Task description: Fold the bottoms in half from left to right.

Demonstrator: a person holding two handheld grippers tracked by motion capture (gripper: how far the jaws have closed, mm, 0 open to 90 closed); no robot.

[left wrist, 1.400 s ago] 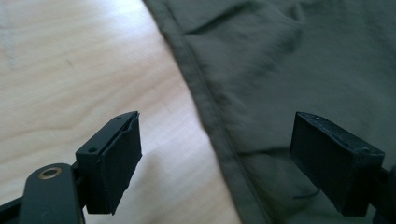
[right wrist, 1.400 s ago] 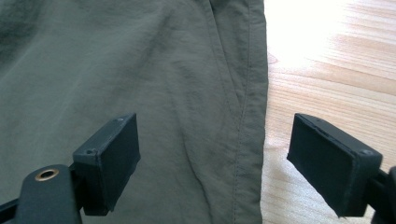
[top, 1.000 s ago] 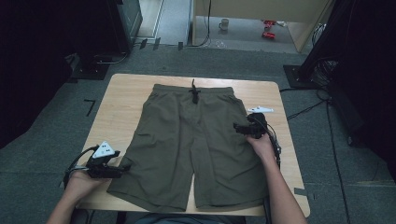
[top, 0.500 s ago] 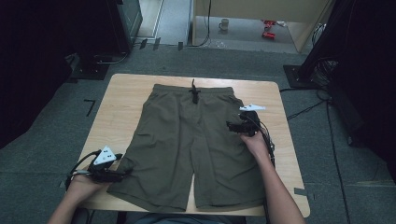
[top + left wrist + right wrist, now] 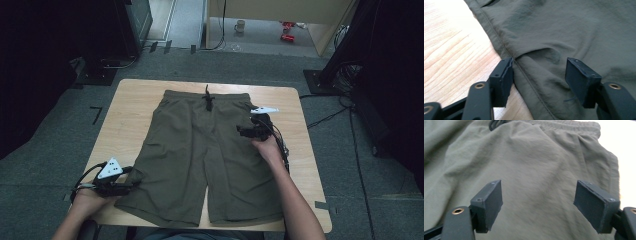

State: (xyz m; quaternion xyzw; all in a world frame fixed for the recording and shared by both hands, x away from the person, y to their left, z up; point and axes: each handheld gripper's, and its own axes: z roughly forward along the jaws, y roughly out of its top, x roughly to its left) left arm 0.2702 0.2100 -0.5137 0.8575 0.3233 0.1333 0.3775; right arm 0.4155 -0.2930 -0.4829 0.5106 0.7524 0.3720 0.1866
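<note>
Light wooden table (image 5: 135, 107) on a grey floor, with olive shorts (image 5: 200, 160) spread flat across most of it, waistband and dark drawstring (image 5: 207, 97) at the far edge, leg hems near the person's side. Thin, soft woven cloth by the look of it, light and limp, likely to sag and slide on the smooth wood unless lifted at two points; best taken at the stitched side seams or the waistband, where doubled fabric gives the pads something to bite. Left gripper (image 5: 537, 80) low at the outer seam (image 5: 524, 72) of the left leg near the hem, jaws just been closing yet not pinching: one pad on the table side of the edge, the other over the cloth, a raised fold between them, nothing gripped so far. Right gripper (image 5: 537, 202) above the right hip, below the waistband, jaws just been narrowing a little but wide apart, empty, cloth beneath them
</note>
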